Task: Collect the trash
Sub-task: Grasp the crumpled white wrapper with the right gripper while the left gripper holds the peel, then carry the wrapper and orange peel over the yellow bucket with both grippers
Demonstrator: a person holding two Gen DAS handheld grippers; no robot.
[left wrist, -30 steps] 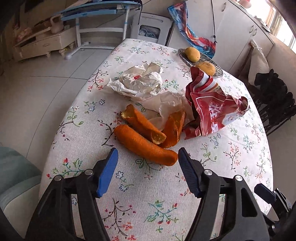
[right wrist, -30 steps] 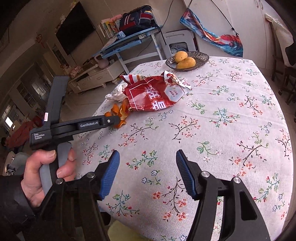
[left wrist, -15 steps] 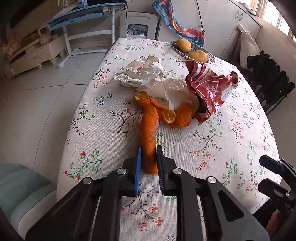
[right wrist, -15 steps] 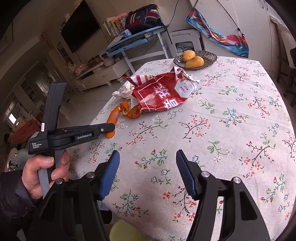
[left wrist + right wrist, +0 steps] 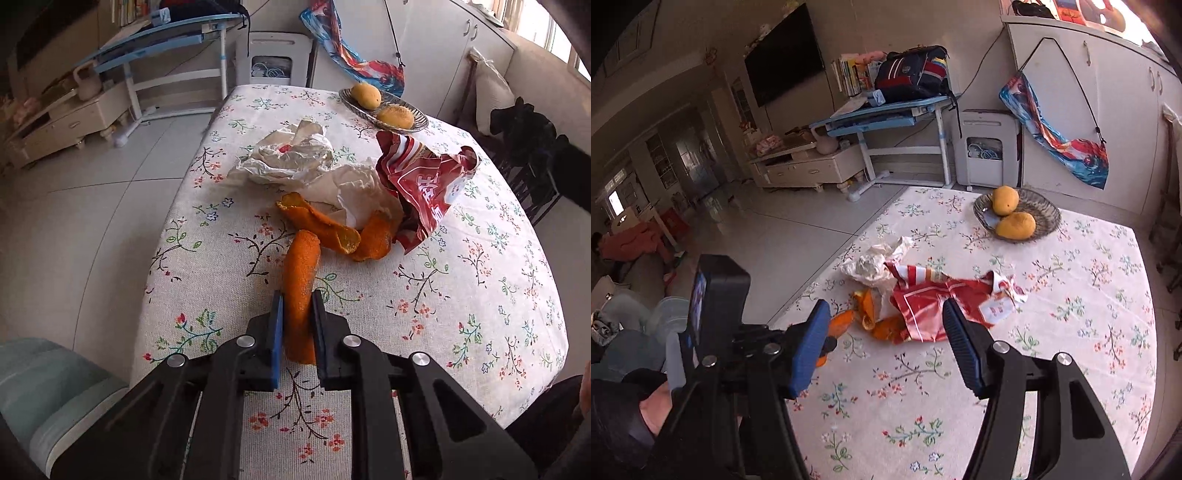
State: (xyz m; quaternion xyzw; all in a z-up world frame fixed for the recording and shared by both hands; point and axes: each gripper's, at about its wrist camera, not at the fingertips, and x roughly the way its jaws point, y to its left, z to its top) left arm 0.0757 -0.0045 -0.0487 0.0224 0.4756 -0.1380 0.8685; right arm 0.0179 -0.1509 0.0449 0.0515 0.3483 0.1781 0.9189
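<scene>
The worktop [image 5: 480, 332], under a floral cloth, fills the middle of both views. The trash lies bunched in its upper centre, probably so it can be taken piece by piece from the near edge. Largest is the red snack bag [image 5: 428, 184], torn open, right of centre in the left view. Touching its left side are a crumpled white wrapper [image 5: 291, 158] and a creased sheet of paper [image 5: 347, 192]. Two curled orange peels [image 5: 332, 229] sit just below the paper, against the bag's lower edge.

The left claw [image 5: 297, 321], at lower centre of its view, is pinching the near end of a long orange peel strip [image 5: 301, 273], whose far end points toward the heap. Gripped by one end, it would probably droop when carried.

The right claw [image 5: 882, 343] is spread wide and empty, hovering over the bag. A fruit basket [image 5: 419, 120] with two mangoes [image 5: 380, 103] stands in the upper right, apart from the trash. No bin is visible.
</scene>
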